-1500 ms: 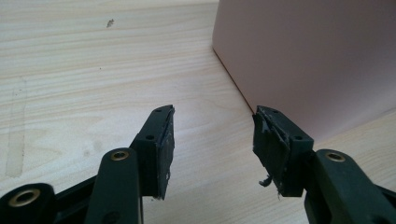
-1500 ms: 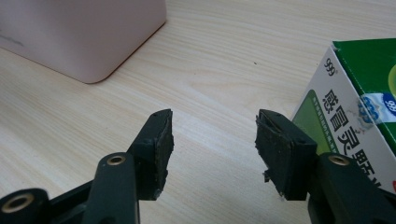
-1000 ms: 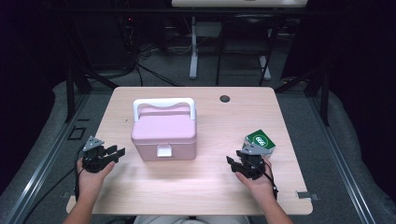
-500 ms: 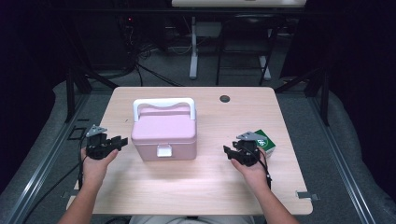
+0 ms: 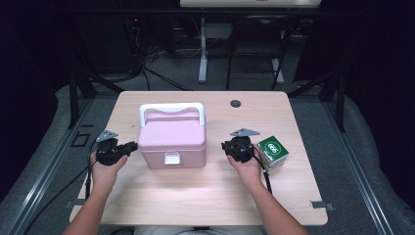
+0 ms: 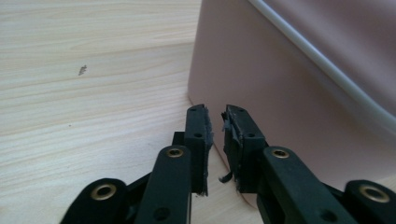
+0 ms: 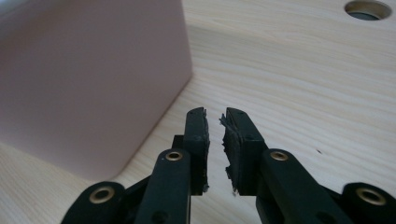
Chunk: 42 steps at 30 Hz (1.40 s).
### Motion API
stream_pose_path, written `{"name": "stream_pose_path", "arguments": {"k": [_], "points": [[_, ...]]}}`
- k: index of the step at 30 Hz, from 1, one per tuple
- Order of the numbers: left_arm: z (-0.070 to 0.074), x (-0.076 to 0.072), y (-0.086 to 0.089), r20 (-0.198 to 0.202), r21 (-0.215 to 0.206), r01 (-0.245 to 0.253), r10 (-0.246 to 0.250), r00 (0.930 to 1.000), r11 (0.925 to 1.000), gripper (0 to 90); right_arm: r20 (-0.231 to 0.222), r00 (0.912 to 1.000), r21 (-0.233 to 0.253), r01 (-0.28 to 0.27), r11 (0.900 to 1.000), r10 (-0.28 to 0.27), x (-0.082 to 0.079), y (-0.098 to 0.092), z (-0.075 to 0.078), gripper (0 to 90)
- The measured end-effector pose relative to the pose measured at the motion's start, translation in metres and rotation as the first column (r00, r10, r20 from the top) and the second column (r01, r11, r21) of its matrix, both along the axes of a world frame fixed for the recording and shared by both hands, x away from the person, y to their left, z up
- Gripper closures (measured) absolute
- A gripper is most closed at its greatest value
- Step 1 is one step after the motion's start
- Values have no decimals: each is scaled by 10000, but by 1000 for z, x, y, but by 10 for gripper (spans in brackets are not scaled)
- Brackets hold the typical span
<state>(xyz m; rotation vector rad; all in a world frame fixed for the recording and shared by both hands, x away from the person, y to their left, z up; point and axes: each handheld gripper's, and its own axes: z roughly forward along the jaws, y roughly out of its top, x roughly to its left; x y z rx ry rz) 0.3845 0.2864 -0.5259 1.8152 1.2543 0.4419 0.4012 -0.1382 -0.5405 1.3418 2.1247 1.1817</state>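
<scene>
Flanking the pink box [image 5: 172,139], both grippers sit low over the table [image 5: 195,196], one at each end of it. Left gripper [image 5: 128,146]: held in the person's left hand [image 5: 105,169], jaws pointing toward the box's left end; in the left gripper view [image 6: 215,116] the two black jaws stand almost together, a narrow slit between the worn pads, nothing in them, tips just short of the box's lower corner. Right gripper [image 5: 225,146]: held in the right hand [image 5: 248,169], jaws pointing toward the box's right end; in the right gripper view [image 7: 214,116] the jaws are likewise nearly closed with a thin gap, empty, and the pink wall [image 7: 88,79] rises just to the left of them, not touched. Box itself: lid down, white handle [image 5: 171,108] upright across the back of the lid, pale latch [image 5: 171,157] on the front face toward the person, standing left of the table's centre. Green-topped small carton [image 5: 273,152]: on the table just beside the right hand, on its outer side, apart from the pink box. Round cable hole [image 5: 236,104]: in the tabletop near the far edge, well apart from both grippers. Cables trail from each gripper toward the near edge.
</scene>
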Motion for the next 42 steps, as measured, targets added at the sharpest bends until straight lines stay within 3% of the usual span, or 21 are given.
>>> {"name": "stream_pose_path", "arguments": {"k": [2, 6, 10, 13, 17, 32, 36, 42], "points": [[1, -1, -3, -1, 160, 210, -210, 9998, 9997, 844, 97, 9998, 43, -193, 9998, 193, 4, 14, 0, 813], [2, -1, -5, -8, 82, 301, -301, 9995, 9995, 873, 130, 9989, -101, -450, 9989, 451, 6, 27, -1, 820], [5, -3, -10, 178, -227, 744, -741, 9971, 9970, 876, 243, 9968, 77, -759, 9971, 757, 6, 42, 1, 826], [5, -4, -14, 256, -60, 652, -651, 9976, 9979, 888, 397, 9973, -78, -621, 9980, 623, 4, 47, 3, 845], [4, -7, -16, 227, -290, 450, -444, 9988, 9986, 900, 350, 9973, 217, -649, 9977, 641, 2, 47, 5, 898], [7, -18, -28, 161, 93, 655, -656, 9977, 9978, 900, 465, 9982, -8, -381, 9993, 381, -13, 41, 10, 900], [8, -27, -33, 102, 122, 884, -885, 9960, 9960, 900, 490, 9977, -90, -463, 9989, 467, -24, 34, 11, 900], [9, -45, -43, 16, 161, 1302, -1302, 9915, 9914, 900, 477, 9960, -399, -738, 9965, 757, -54, 20, 13, 900]]}}
